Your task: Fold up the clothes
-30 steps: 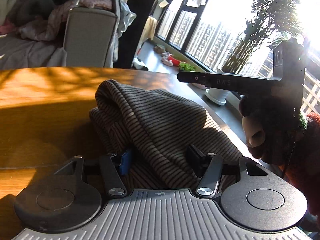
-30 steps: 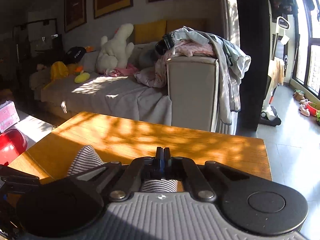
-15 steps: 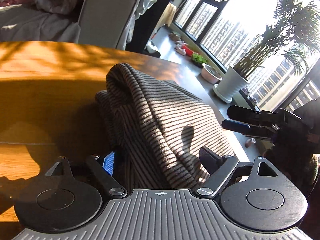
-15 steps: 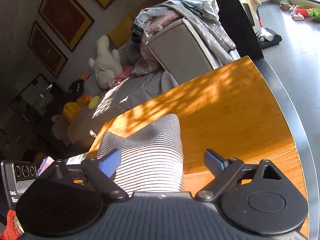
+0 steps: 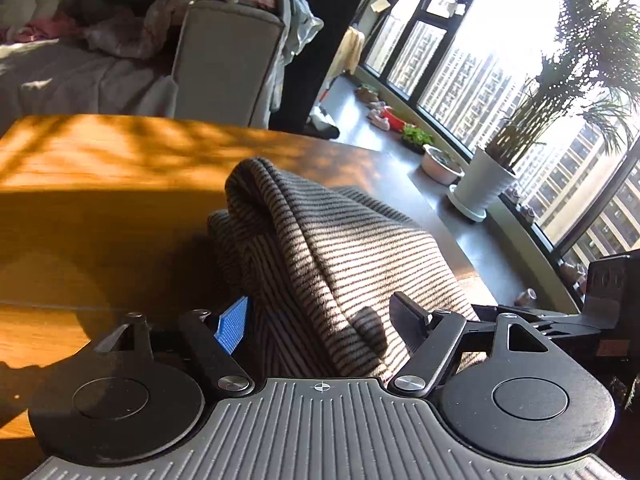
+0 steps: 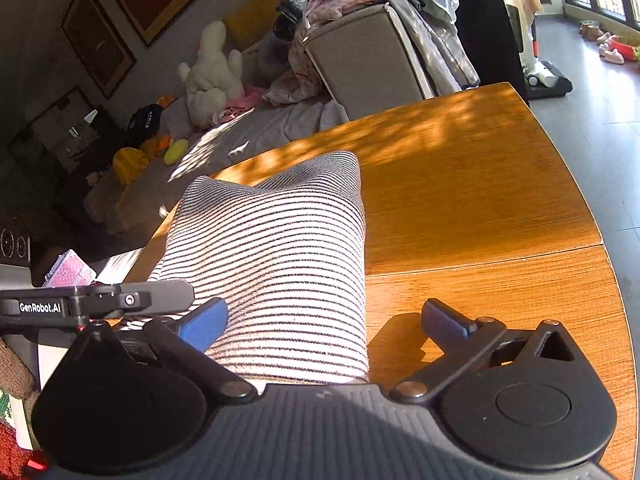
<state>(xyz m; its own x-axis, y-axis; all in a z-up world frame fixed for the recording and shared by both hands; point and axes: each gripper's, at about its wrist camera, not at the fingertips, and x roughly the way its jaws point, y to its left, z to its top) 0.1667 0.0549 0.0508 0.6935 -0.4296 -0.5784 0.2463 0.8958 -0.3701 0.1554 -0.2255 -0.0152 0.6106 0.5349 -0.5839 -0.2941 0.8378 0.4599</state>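
right wrist | striped garment [image 6: 276,264] between right claw [image 6: 324,320] pads | jaws opening wide, right pad clear

A striped knit garment [image 5: 320,248] is seen bunched on the wooden table, w/ thin dark & pale stripes. In the left wrist view it is heaped into a rounded hump, a thick rolled fold raised along its top left edge, the fabric sloping down toward the camera. In the right wrist view the garment [image 6: 276,264] is shown as a broad, smoothly domed fold, stripes running crosswise, sunlit at the near end & shaded at the far end. Its far edge is laid near the table's left side.
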